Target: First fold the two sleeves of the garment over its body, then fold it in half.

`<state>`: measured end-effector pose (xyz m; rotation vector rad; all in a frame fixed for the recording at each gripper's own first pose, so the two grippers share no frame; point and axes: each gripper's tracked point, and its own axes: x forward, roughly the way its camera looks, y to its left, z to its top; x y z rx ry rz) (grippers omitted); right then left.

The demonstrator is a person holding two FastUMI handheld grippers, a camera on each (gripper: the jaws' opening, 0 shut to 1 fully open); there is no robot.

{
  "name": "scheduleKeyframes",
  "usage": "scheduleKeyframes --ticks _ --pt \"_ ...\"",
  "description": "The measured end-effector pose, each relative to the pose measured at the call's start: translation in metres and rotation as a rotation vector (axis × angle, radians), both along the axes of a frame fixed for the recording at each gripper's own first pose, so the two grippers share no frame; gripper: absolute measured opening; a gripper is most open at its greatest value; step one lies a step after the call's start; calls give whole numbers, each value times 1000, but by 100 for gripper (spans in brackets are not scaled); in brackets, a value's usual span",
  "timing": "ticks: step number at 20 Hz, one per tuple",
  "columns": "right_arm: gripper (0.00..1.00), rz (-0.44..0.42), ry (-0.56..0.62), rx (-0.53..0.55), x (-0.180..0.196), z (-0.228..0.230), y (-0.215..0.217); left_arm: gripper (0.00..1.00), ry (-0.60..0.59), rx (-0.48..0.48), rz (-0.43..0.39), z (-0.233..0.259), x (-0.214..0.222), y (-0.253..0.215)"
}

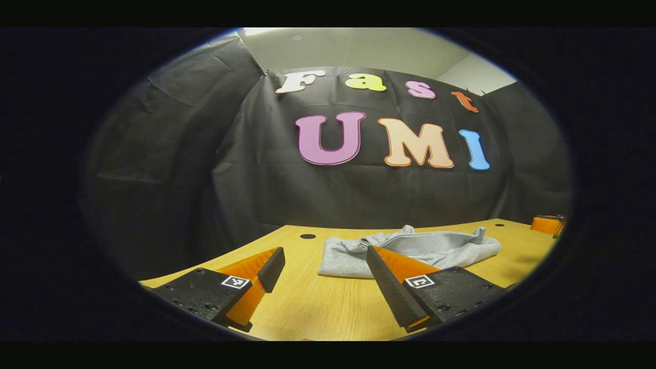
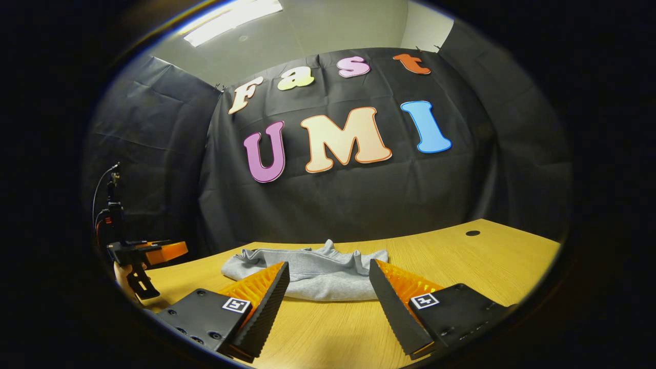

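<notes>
Lying on: the pale yellow wooden table (image 1: pixel 307 307), the soft grey sweatshirt-like garment (image 1: pixel 410 251) sits bunched in a compact folded heap, its edges rumpled and a peak of cloth rising at the middle.
Garment from the right gripper view: the same grey heap (image 2: pixel 312 277) lies just beyond the fingertips, near the middle of the table (image 2: pixel 461 261).
Left gripper (image 1: pixel 325 261): fingers spread wide apart, nothing between them, hovering low over the table just short of the garment.
Right gripper (image 2: pixel 328 279): fingers likewise spread wide, gripping nothing, facing the garment's near edge.
Left gripper seen from the right gripper view: it sits far off at the table's left end (image 2: pixel 154 251), with a hand (image 2: pixel 123 279) under it; whether it is spread there I cannot tell.
Table surface: smooth light wood grain, with a small dark round hole (image 1: pixel 307 236) near its back edge.
Room: crumpled black cloth wall (image 1: pixel 205 169) behind the table, pale ceiling (image 2: pixel 318 31) above with a bright strip light (image 2: pixel 233 18).
</notes>
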<state>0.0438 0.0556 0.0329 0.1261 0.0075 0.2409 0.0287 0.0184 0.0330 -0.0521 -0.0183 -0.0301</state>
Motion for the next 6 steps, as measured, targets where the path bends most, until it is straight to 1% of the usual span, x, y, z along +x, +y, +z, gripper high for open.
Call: scheduleKeyframes --ticks 6 --pt "97 13 7 -2 0 -3 6 93 -3 7 2 2 -1 0"
